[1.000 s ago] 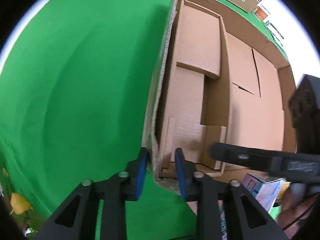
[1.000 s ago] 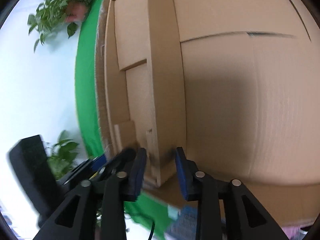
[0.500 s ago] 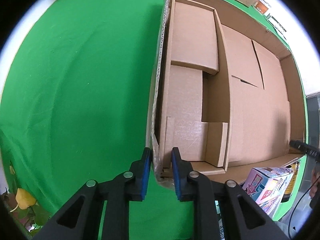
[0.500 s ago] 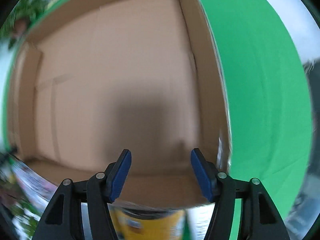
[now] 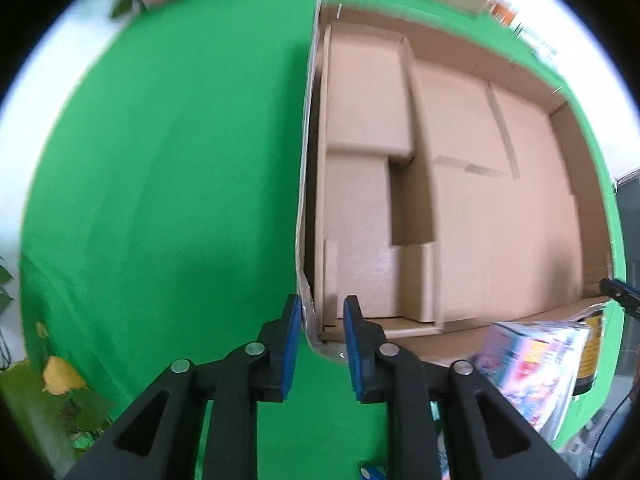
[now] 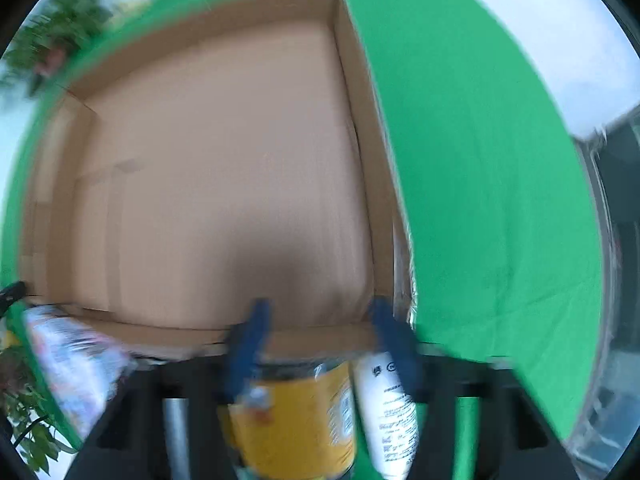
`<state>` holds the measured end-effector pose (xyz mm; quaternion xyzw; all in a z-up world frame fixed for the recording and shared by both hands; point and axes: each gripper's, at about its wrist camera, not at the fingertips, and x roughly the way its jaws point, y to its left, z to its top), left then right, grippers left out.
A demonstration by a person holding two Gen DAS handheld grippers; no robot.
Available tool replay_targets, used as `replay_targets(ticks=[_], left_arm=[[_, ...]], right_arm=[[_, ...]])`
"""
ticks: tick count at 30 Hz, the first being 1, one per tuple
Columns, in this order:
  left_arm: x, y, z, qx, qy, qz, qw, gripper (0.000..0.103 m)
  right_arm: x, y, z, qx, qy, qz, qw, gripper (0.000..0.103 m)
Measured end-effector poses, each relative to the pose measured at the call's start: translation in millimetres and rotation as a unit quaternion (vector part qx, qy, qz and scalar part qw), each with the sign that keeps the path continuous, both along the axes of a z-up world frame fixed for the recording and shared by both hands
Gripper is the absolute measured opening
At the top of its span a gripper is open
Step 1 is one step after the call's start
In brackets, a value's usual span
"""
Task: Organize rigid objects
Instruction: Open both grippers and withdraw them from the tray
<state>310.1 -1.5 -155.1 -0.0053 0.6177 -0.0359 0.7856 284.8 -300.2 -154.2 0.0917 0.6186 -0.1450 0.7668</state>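
Left hand-held gripper (image 5: 318,344): blue pads set a little apart, straddling the near left corner of the cardboard box (image 5: 308,184); whether they pinch the wall cannot be told; black fingers reach forward, level, from below the view. Right hand-held gripper (image 6: 320,340): heavily blurred, pads spread wide, holding nothing, poised over the box's near rim at its right corner. Cardboard box: large, open-topped, on a green-covered worktop (image 5: 160,160); a cardboard divider (image 5: 420,184) runs front to back, with folded cardboard inserts in the left section; right section bare. Yellow-labelled can (image 6: 296,416): outside the box, just under and nearer than the right gripper, lying roughly between its pads. White bottle (image 6: 386,404): touching the can's right side, long axis pointing toward the box. Colourful printed carton (image 5: 536,364): by the near wall, between the two grippers. Judgement: right hand nearer the can and bottle; the coming move turns on dropping back and down onto them.
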Motion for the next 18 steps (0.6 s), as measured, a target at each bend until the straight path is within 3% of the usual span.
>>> replay_targets(ticks=[1, 2, 4, 6, 9, 10, 11, 12, 13, 14, 16, 18], left_arm=[[-6.7, -4.7, 16.4, -0.001, -0.027, -0.004, 0.9996, 0.047], [-12.3, -9.1, 29.5, 0.002, -0.047, -0.005, 0.9989, 0.072], [-29.1, -18.9, 61.1, 0.006, -0.105, -0.008, 0.9945, 0.082], [-43.3, -28.4, 84.7, -0.005, -0.136, -0.026, 0.9903, 0.082], [-67.8, -54.3, 106.8, -0.002, -0.155, -0.038, 0.9872, 0.079], [-80.5, -54.9, 113.1, -0.005, -0.162, -0.041, 0.9858, 0.046], [-91.5, -59.3, 115.9, -0.014, -0.162, -0.046, 0.9856, 0.004], [-100.9, -63.7, 117.7, -0.03, -0.144, -0.046, 0.988, 0.005], [-109.1, -66.5, 121.2, -0.038, -0.147, -0.047, 0.9873, 0.002], [-118.2, -67.7, 127.4, -0.043, -0.156, -0.047, 0.9857, 0.002], [-135.3, -75.8, 136.8, -0.06, -0.169, -0.044, 0.9828, 0.003], [-146.5, -78.4, 138.9, -0.068, -0.165, -0.034, 0.9834, 0.037]], right_arm=[[-7.3, 9.3, 17.0, 0.0, -0.036, 0.009, 0.999, 0.096], [-18.2, 23.2, 37.2, -0.005, -0.079, 0.022, 0.997, 0.103], [-34.9, 46.1, 58.3, 0.011, -0.12, 0.046, 0.992, 0.102], [-49.5, 63.0, 67.0, 0.022, -0.136, 0.063, 0.988, 0.102], [-59.8, 53.3, 77.5, 0.03, -0.143, 0.067, 0.987, 0.102], [-65.3, 59.7, 78.2, 0.032, -0.141, 0.067, 0.987, 0.102], [-69.0, 54.8, 85.5, 0.036, -0.142, 0.069, 0.987, 0.092], [-82.1, 56.5, 89.1, 0.039, -0.145, 0.075, 0.986, 0.082], [-75.1, 55.5, 90.0, 0.035, -0.144, 0.082, 0.986, 0.054], [-81.9, 61.8, 94.8, 0.024, -0.14, 0.088, 0.986, 0.04], [-96.8, 53.1, 105.5, 0.03, -0.148, 0.09, 0.984, 0.04], [-119.5, 41.3, 116.9, 0.037, -0.159, 0.093, 0.982, 0.055]])
